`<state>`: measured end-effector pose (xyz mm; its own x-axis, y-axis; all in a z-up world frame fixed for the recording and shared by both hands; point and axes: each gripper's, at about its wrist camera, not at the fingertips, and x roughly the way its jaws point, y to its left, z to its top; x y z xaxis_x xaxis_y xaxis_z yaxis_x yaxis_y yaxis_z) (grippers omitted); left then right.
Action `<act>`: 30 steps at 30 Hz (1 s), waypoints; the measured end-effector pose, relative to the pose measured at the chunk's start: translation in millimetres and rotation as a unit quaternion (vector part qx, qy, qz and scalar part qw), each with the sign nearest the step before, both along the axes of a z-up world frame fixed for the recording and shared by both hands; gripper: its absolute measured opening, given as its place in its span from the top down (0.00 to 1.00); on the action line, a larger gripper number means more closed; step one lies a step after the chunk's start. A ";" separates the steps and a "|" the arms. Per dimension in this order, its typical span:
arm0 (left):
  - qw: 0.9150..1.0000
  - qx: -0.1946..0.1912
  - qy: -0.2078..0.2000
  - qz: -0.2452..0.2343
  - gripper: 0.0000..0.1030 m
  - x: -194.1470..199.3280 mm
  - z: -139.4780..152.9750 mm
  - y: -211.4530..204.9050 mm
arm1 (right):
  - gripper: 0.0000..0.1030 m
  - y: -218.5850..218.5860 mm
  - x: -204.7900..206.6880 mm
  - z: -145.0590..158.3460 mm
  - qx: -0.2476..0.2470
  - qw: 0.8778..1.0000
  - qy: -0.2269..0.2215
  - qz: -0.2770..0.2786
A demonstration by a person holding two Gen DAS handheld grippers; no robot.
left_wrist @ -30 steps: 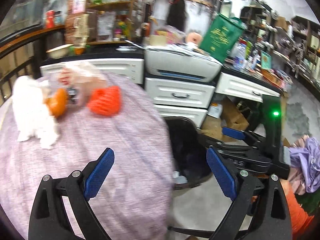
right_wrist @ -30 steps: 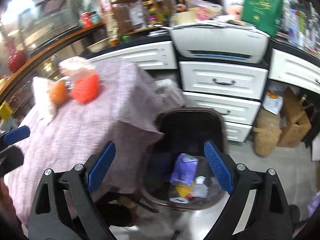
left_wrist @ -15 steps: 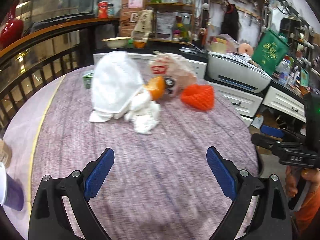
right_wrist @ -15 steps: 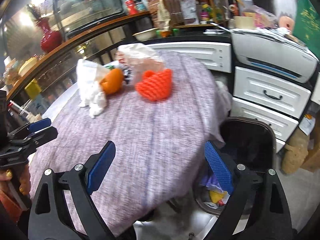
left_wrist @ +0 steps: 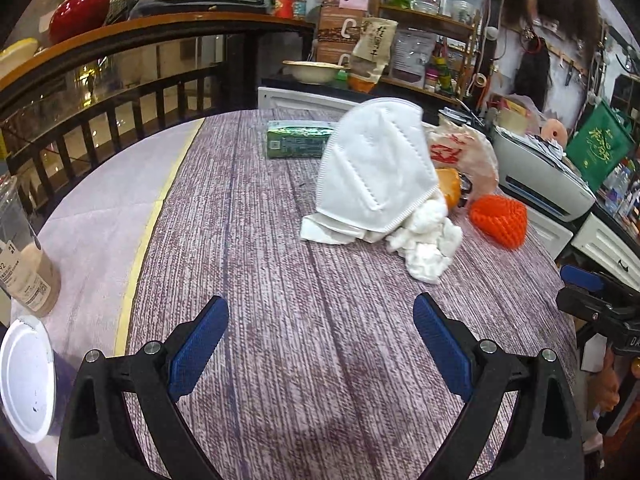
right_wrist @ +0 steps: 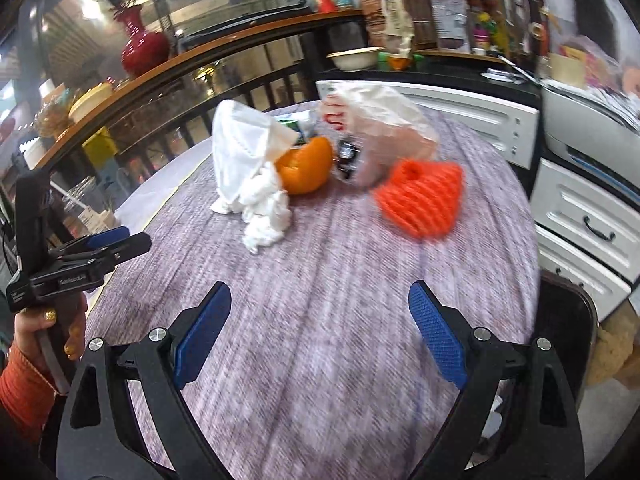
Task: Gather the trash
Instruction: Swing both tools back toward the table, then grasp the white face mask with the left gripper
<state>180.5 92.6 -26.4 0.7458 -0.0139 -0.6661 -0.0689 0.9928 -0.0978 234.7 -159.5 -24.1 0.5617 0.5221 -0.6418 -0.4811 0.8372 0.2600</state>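
While both claws stand spread wide with nothing between their blue pads, the step in hand looks like the reach for the next piece of rubbish. The left gripper (left_wrist: 320, 344) and the right gripper (right_wrist: 320, 336) both hover over bare cloth on the near part of the table (left_wrist: 280, 280), well short of the pile.

Take the orange peel (right_wrist: 306, 166) as the landmark. Touching it on its near left is the crumpled tissue (right_wrist: 266, 216), with the white face mask (right_wrist: 240, 148) propped over both. Right of the peel lie a clear plastic bag (right_wrist: 384, 128) and, nearer, the orange foam net (right_wrist: 420, 200). Behind the peel sits a green packet (left_wrist: 298, 142).

The tissue seems easiest: come down over it and straddle the wad before squeezing, lest it slide. The bin (right_wrist: 568, 320) waits at the table's right edge, far right of the peel.
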 end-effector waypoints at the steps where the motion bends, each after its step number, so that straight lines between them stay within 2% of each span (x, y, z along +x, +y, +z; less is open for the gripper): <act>1: 1.000 -0.003 0.001 0.001 0.11 2.3 0.1 2.2 | 0.13 6.3 3.4 0.4 0.001 1.000 0.002 0.006; 6: 0.999 -0.036 -0.005 -0.006 0.11 21.3 7.0 11.8 | 0.13 28.5 23.1 2.1 0.001 1.000 0.008 0.016; 11: 0.998 -0.043 -0.029 -0.030 0.11 54.8 23.7 12.1 | 0.13 32.0 35.3 -0.4 0.001 1.000 0.018 0.007; 14: 0.995 -0.052 -0.055 -0.064 0.11 77.3 34.9 11.2 | 0.13 28.5 38.7 -2.7 -0.005 1.000 0.024 0.004; 18: 0.992 -0.019 -0.073 -0.102 0.11 101.1 42.8 1.6 | 0.13 22.4 43.6 -6.8 -0.016 0.999 0.030 -0.003; 21: 0.983 -0.007 -0.082 -0.167 0.11 117.9 49.5 -6.5 | 0.13 18.5 46.8 -9.6 -0.017 0.999 0.037 -0.008; 26: 0.968 0.024 -0.047 -0.245 0.11 139.3 42.5 -20.5 | 0.13 12.9 53.1 -12.3 -0.015 0.999 0.045 -0.017; 28: 0.964 0.043 -0.032 -0.262 0.11 141.3 35.3 -26.5 | 0.13 11.0 55.5 -12.2 -0.016 0.999 0.045 -0.020; 30: 0.959 0.044 -0.025 -0.277 0.22 137.1 31.2 -29.2 | 0.13 8.6 57.7 -12.5 -0.020 0.998 0.046 -0.027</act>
<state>317.6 63.4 4.8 0.6709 -0.3628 -0.6467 0.4749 0.8801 -0.0010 292.4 -151.0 -36.7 0.5262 0.4658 -0.7114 -0.4109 0.8718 0.2669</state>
